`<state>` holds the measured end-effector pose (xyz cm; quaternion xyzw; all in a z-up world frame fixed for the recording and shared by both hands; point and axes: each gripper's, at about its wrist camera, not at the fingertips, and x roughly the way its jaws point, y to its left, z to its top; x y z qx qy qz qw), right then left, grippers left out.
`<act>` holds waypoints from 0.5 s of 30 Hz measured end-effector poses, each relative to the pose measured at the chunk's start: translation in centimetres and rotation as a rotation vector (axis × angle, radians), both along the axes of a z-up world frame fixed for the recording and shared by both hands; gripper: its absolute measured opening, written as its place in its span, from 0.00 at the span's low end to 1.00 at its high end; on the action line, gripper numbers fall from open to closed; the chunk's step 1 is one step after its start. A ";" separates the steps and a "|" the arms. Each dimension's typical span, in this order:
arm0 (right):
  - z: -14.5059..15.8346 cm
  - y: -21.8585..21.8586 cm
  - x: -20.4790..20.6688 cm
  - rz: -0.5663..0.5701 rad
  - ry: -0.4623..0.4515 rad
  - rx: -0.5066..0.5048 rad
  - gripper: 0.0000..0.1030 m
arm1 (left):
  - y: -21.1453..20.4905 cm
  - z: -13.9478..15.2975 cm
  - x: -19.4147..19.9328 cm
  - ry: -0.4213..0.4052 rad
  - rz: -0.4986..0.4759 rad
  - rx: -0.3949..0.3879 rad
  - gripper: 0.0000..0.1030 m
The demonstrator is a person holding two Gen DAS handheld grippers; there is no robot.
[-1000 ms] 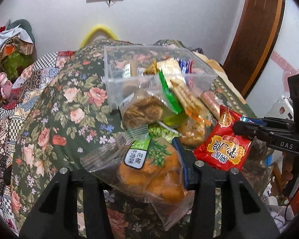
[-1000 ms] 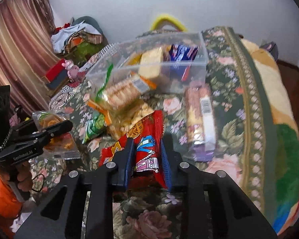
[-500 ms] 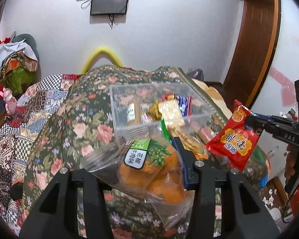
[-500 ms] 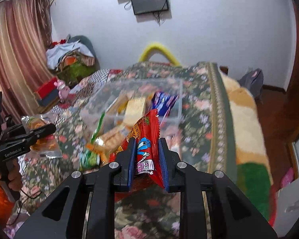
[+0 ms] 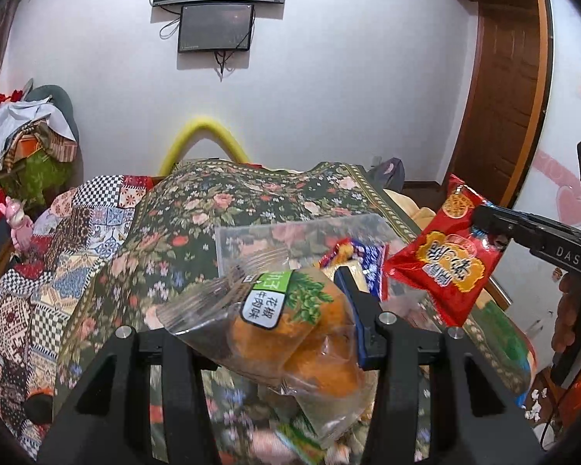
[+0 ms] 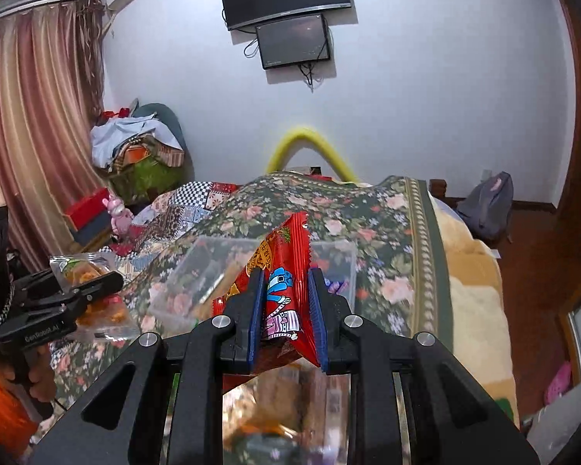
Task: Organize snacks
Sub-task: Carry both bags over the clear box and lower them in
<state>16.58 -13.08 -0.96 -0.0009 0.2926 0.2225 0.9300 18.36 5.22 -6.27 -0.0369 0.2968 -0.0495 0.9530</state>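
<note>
You've lifted both packets off the bed (image 5: pixel 182 232): left gripper (image 5: pixel 275 333) jaws clamped on the orange snack bag (image 5: pixel 290 333), right gripper (image 6: pixel 286 302) jaws clamped on the red packet (image 6: pixel 282 271), ready for the clear bin (image 5: pixel 290 232).

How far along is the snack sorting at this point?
Partly done: the clear bin on the floral bedspread already holds a few packets. In hand: the left tool grips a clear bag of orange snacks; the right tool grips a red packet. Both hang in the air, not yet binned.
</note>
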 end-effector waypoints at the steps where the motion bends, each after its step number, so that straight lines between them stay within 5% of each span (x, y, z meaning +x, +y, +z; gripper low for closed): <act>1: -0.1 0.4 0.5 0.003 -0.002 -0.002 0.20 | 0.0 -0.1 0.7 0.001 0.002 0.003 0.46; 15: -3.3 3.8 8.2 0.004 0.070 0.003 0.20 | 1.0 -4.6 10.0 0.089 0.029 0.014 0.46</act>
